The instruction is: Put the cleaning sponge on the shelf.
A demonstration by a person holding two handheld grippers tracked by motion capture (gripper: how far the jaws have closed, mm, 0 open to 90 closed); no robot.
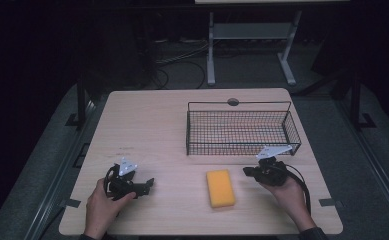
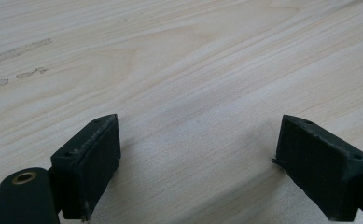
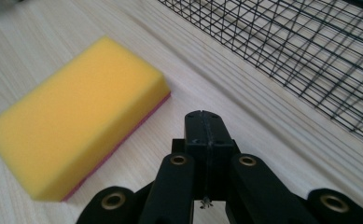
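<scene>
Sponge (image 1: 220, 188), yellow with a thin red underside, lies flat on the table (image 1: 157, 125), near the front edge and between the two hands. Wire basket (image 1: 242, 131) stands at about 1 o'clock from the sponge, well apart from it and with nothing inside that I can see. Right gripper (image 1: 247, 171) sits at about 2 o'clock from the sponge, near but not touching it; in the right gripper view its jaws are pressed together with nothing between them, sponge (image 3: 76, 135) off to 10 o'clock of the tips and basket mesh (image 3: 300, 51) at 1 o'clock. Left gripper (image 1: 149, 183) rests at 9 o'clock from the sponge, apart from it; the left gripper view has its jaws spread wide over bare wood. Judgement: work is at its very start. Nothing is grasped, the sponge is unmoved, and reaching, gripping, and a likely transfer to the basket all remain.
</scene>
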